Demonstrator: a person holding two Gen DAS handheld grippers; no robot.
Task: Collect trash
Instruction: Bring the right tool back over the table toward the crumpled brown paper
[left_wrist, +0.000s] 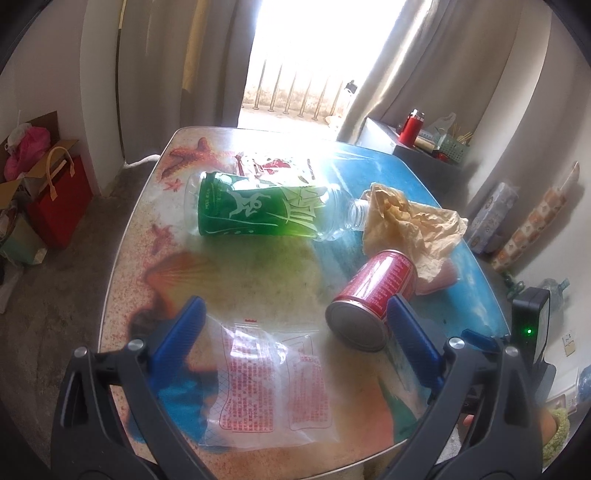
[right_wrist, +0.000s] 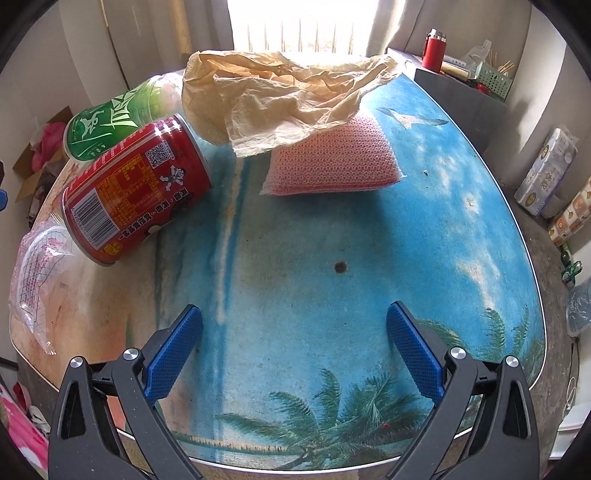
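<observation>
So on the table (right_wrist: 369, 258): the can (right_wrist: 133, 192) lies on its side toward the left, with the plastic bottle (left_wrist: 258, 206) lying behind it. The crumpled paper bag (right_wrist: 280, 96) sits right of the bottle's mouth, draped over the back of the sponge (right_wrist: 332, 162). The clear wrapper (left_wrist: 269, 384) lies flat at the near left edge.

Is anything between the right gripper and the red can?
Nothing visible. The right gripper is open over bare table, and the red can lies on its side ahead to the left, with only tabletop between. The crumpled paper and pink sponge sit farther back.
</observation>
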